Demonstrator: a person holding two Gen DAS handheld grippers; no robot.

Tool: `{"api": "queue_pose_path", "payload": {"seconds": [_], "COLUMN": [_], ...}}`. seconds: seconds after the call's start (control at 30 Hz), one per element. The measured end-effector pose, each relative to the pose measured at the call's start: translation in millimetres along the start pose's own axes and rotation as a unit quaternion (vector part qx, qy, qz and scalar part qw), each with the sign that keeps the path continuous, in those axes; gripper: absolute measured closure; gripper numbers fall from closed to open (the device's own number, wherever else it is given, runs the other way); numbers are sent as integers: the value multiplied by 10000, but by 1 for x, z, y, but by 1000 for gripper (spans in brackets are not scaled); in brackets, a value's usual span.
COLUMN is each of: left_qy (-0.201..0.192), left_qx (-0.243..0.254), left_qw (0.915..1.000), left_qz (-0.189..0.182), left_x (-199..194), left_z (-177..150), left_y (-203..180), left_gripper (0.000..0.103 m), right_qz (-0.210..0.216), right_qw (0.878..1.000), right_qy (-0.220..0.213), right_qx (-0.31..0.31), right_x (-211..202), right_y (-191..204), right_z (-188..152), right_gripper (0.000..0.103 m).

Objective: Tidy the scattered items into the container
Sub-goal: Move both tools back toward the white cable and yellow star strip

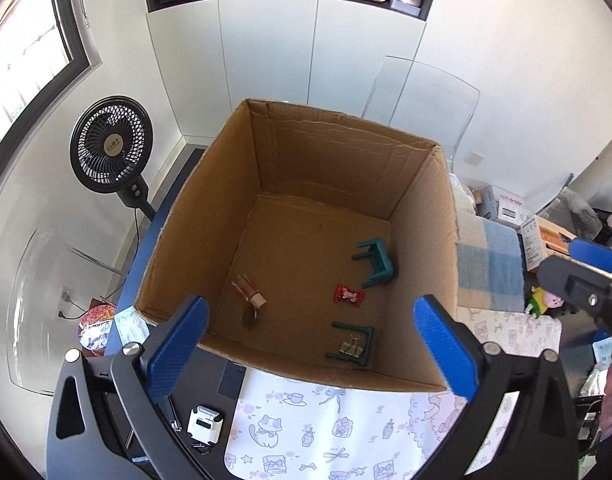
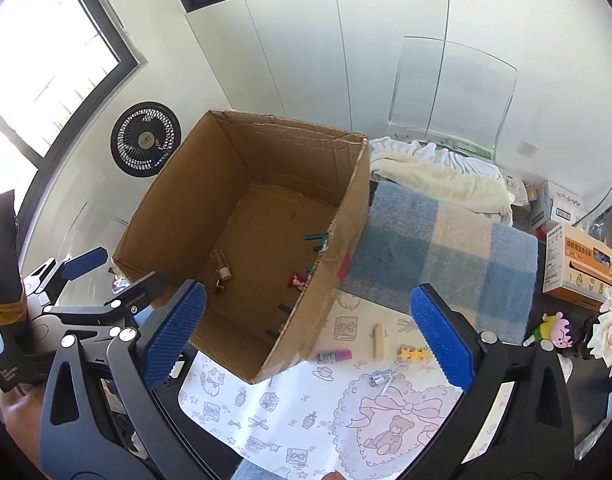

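Several small items are already lying on the floor of the cardboard box [image 1: 326,168]: two teal toy stools [image 1: 376,262], a red candy [image 1: 348,294], a small corked bottle [image 1: 247,290] and a binder clip [image 1: 352,346]. Four pieces are still waiting on the patterned mat [image 2: 306,412] beside the box: a wooden stick [image 2: 379,342], a pink tube [image 2: 334,357], a yellow star clip [image 2: 414,354] and a metal trinket [image 2: 380,380]. The left gripper [image 1: 312,354] and right gripper [image 2: 308,338] are both hanging empty, jaws spread wide.

The cardboard box [image 1: 209,216] is plain brown; inside lie two teal stools [image 1: 376,262], a red sweet wrapper [image 1: 348,294] and a gold binder clip [image 1: 352,347]. The mat [image 2: 306,412] is white with pastel pink cartoon prints, the blanket [image 2: 446,248] to its right blue-and-cream checked, and the gripper pads [image 1: 177,352] blue.
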State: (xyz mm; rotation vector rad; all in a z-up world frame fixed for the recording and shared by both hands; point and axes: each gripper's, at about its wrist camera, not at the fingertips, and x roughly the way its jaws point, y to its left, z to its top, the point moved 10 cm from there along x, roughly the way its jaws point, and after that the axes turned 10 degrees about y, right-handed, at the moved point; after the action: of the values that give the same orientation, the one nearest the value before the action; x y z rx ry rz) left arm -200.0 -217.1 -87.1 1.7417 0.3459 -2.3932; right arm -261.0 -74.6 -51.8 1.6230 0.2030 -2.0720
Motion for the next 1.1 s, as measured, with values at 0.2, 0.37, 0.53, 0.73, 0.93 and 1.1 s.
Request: {"api": "queue_pose_path", "payload": {"seconds": [0.2, 0.37, 0.53, 0.73, 0.93, 1.1], "left_qy": [60, 104, 229, 365, 559, 706], "left_qx": [276, 453, 620, 856, 1006, 1038], "left_qw": [9995, 9985, 9965, 9941, 9912, 9908], "left_qz": [-145, -289, -520, -551, -654, -508], "left_x": [-5, -7, -6, -3, 6, 21], "left_z": [-18, -32, -44, -60, -79, -99], "left_y": [-50, -91, -131, -171, -204, -217], "left_gripper": [0, 0, 0, 0, 1, 1], "right_qz": [-58, -135, -218, -201, -182, -25], "right_qw": [9995, 9986, 9971, 9952, 9944, 9938], "right_qy": [-101, -176, -273, -341, -326, -287], "right_qx": [279, 488, 676, 897, 984, 1077], "right_x": [-25, -44, -63, -80, -79, -73], "right_y": [-39, -74, -107, -139, -161, -174], "right_z": [-22, -43, -63, -85, -103, -115], "right_gripper": [0, 0, 0, 0, 0, 0]}}
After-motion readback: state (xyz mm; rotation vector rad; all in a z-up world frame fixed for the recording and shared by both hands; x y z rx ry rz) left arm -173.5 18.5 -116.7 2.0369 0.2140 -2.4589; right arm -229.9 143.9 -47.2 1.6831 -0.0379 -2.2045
